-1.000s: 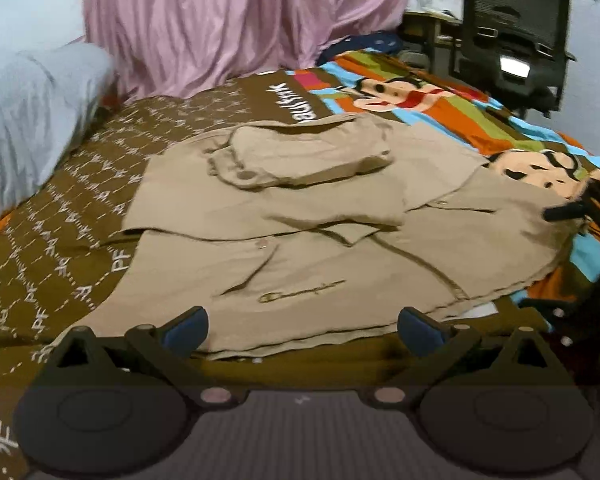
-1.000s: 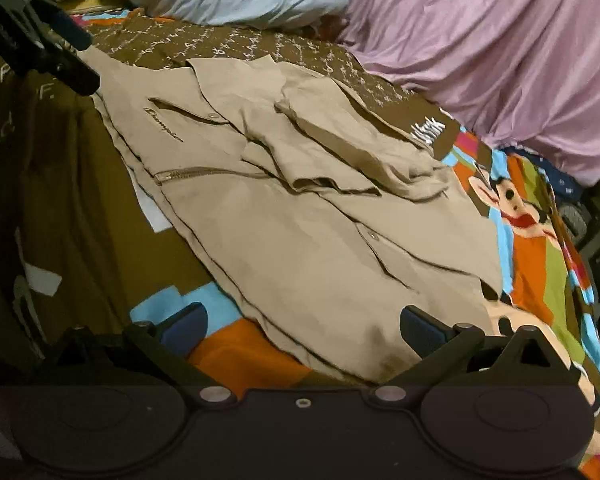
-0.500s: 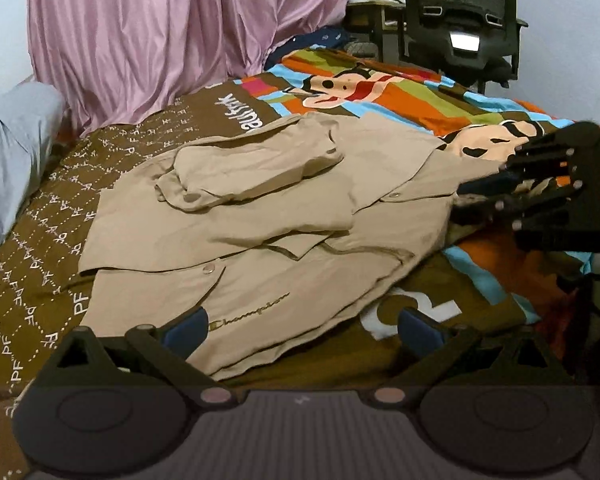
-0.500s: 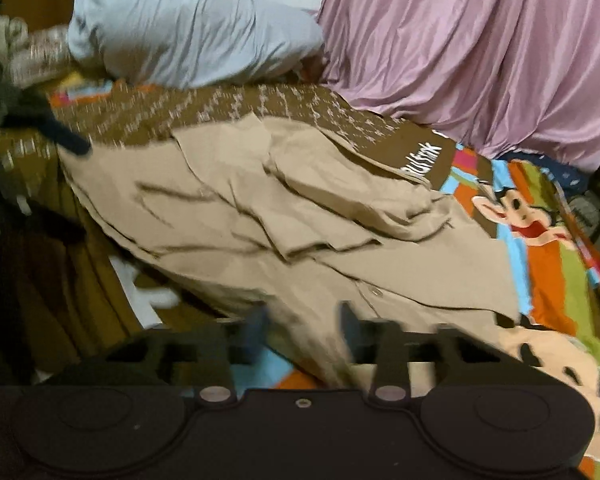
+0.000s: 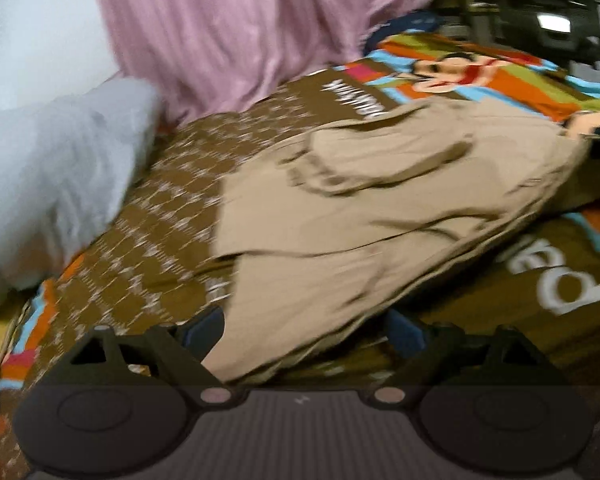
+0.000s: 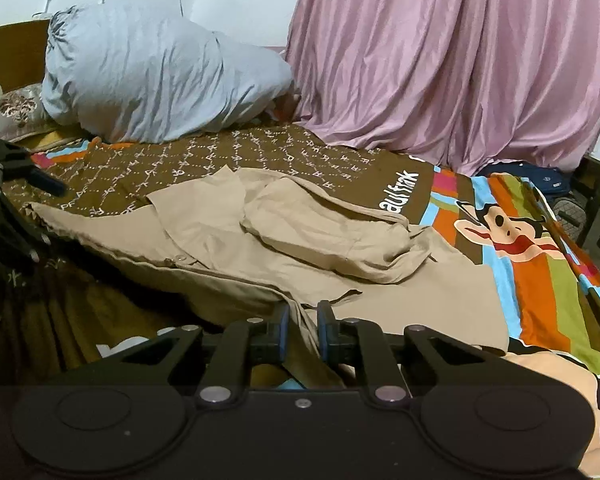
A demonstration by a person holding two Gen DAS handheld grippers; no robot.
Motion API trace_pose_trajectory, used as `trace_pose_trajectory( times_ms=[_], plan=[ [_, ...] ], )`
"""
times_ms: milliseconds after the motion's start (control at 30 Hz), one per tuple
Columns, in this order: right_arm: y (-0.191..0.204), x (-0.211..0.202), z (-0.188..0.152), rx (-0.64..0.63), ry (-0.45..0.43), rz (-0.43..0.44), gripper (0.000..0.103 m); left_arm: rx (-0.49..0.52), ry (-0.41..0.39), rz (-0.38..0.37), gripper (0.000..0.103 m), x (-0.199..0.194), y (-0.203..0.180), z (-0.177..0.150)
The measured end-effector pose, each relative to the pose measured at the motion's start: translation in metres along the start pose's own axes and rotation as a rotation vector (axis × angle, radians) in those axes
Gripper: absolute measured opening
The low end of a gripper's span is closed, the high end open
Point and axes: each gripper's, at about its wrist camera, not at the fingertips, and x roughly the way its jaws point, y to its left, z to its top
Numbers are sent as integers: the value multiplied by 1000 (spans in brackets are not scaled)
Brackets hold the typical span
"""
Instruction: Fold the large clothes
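**Gripping the hem: tan jacket taken up for a fold on the bed**

Reaching in low from the left, my left gripper (image 5: 302, 330) has its jaws spread wide, the blue pads either side of the near edge of the tan jacket (image 5: 380, 208), closed on nothing. That view is blurred, so I cannot tell whether a pad touches the cloth. The jacket lies spread across the patterned bedspread (image 5: 164, 216), a grey pillow (image 6: 160, 76) to its left at the head of the bed and a pink curtain (image 6: 440, 52) hanging behind. One sleeve is already laid across the chest, with a button placket showing along the front.

Further right, my right gripper (image 6: 302, 330) has its jaws drawn nearly together on the jacket's near edge, a ridge of tan cloth pinched and rising between the pads. It sits low, pointing across the bed toward the curtain.

I judge the garment a soft, mid-weight cotton: limp, light enough to lift from two points, prone to sag and drag in the middle. The seamed hem and placket look the firmest places to hold, since a double layer resists slipping. A matching hold for the left jaws, well apart from the right along the same edge, would keep the fold line straight.
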Motion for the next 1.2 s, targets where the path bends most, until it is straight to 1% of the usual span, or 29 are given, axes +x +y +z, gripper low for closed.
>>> trace_pose_trajectory(
  times_ms=[67,133,233,333,433,467,533,600,633,667,700,733,800,833,900,1000,1067,1133,1200],
  plan=[
    [-1,0,-1,9,-5,-4,15,-27,18,28,88,1,18,-5],
    [-2,0,-2,22,-6,-4,15,-52,27,45,85,2,33,-8],
    [-1,1,-3,24,-3,-2,15,-73,18,43,81,2,46,-11],
    [1,0,-5,15,4,1,15,-49,8,30,79,4,49,-10],
    [2,-1,-8,0,13,10,15,11,4,18,77,8,46,-12],
    [3,-2,-9,-3,15,15,15,22,10,18,74,9,44,-12],
    [5,-3,-12,-9,20,27,15,23,25,4,66,12,45,-11],
    [7,-5,-15,-28,26,34,17,1,29,-21,53,14,46,-10],
    [9,-5,-16,-41,30,38,17,-9,28,-31,48,14,47,-10],
    [11,-6,-18,-53,36,43,17,-21,28,-41,35,15,48,-9],
    [11,-6,-20,-63,41,46,19,-32,27,-52,24,15,47,-8],
    [12,-7,-22,-71,49,51,20,-44,25,-62,21,16,47,-6],
    [13,-8,-26,-85,72,61,30,-65,18,-62,14,17,47,-3],
    [13,-10,-28,-94,82,64,33,-75,19,-61,13,17,46,-1],
    [13,-12,-33,-125,111,71,45,-100,15,-55,11,18,47,4],
    [11,-14,-44,-167,160,59,56,-136,6,-61,10,18,52,11],
    [7,-15,-52,-206,202,29,58,-157,2,-64,10,18,55,15],
    [2,-15,-62,-246,241,-26,58,-179,-1,-68,10,18,57,18],
    [-5,-16,-69,-285,262,-81,58,-193,-1,-71,10,18,59,20]
  ],
)
